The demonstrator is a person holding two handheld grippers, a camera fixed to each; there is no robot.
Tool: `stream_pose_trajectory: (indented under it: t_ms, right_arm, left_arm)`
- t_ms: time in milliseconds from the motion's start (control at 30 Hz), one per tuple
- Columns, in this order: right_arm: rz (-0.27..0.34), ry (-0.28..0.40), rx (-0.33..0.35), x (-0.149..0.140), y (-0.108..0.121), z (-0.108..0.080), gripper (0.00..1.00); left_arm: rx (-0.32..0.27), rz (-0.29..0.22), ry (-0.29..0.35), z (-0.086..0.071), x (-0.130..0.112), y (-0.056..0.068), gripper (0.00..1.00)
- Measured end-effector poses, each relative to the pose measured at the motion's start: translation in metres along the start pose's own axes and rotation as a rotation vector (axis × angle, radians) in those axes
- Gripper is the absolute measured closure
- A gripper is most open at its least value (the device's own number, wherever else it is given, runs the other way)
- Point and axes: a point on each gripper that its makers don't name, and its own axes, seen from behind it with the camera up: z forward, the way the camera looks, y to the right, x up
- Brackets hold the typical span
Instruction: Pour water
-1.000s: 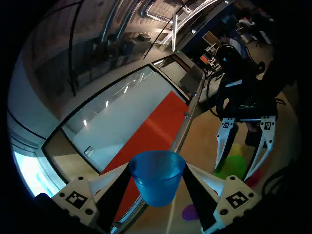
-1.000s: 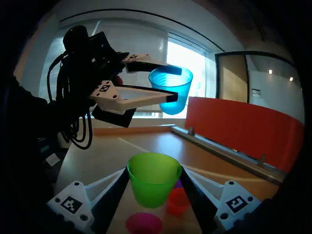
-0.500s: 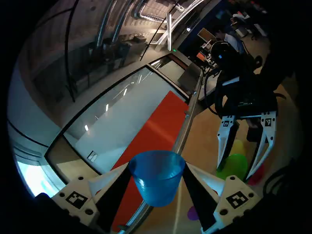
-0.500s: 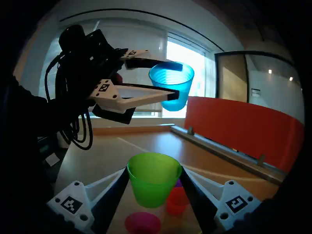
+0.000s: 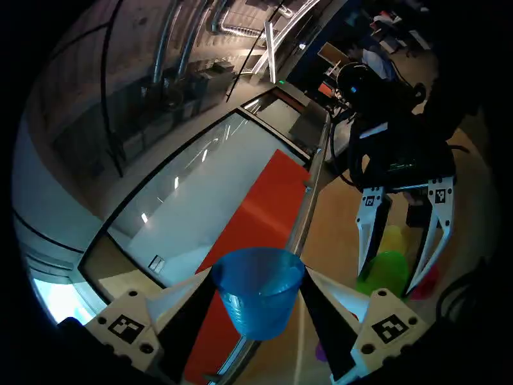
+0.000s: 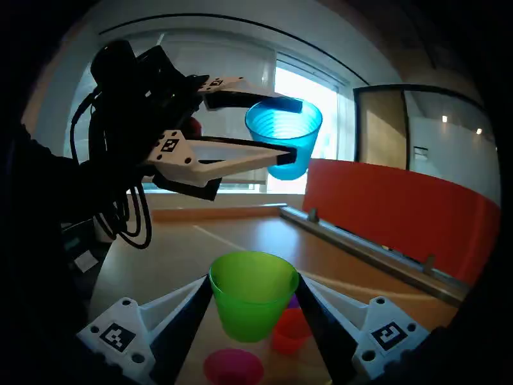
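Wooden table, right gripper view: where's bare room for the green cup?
Bare: the wooden table stretch between the grey metal rail and its left edge, beyond the green plastic cup. Crowded: under that cup, by the orange cup and pink cup.

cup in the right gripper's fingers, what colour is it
Green cup, translucent plastic; it shows best in the right gripper view.

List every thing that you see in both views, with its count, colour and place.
blue cup: 1, clear blue, raised, in the left gripper
green cup: 1, green, in the right gripper
pink cup: 1, pink, on the table, nearest
orange cup: 1, orange, on the table beside the pink cup
purple cup: 1, purple, behind green cup
table: 1, brown wood, under the cups
partition: 1, red, along the table's edge
left gripper: 1, white and black, shut on blue cup
right gripper: 1, white and black, shut on green cup
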Motion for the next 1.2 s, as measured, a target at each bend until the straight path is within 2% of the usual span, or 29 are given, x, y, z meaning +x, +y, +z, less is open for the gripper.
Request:
stream_pose_trajectory:
  t_ms: [400, 1200]
  right_arm:
    - [-0.002, 0.003, -0.002, 0.0022, 0.0009, 0.0008, 0.08]
    - [0.011, 0.016, -0.006, 0.0055, 0.003, 0.0025, 0.08]
  left_arm:
    - [0.007, 0.04, 0.011, -0.0008, 0.0031, -0.0052, 0.13]
    - [0.007, 0.134, 0.019, -0.0002, 0.0084, -0.0014, 0.13]
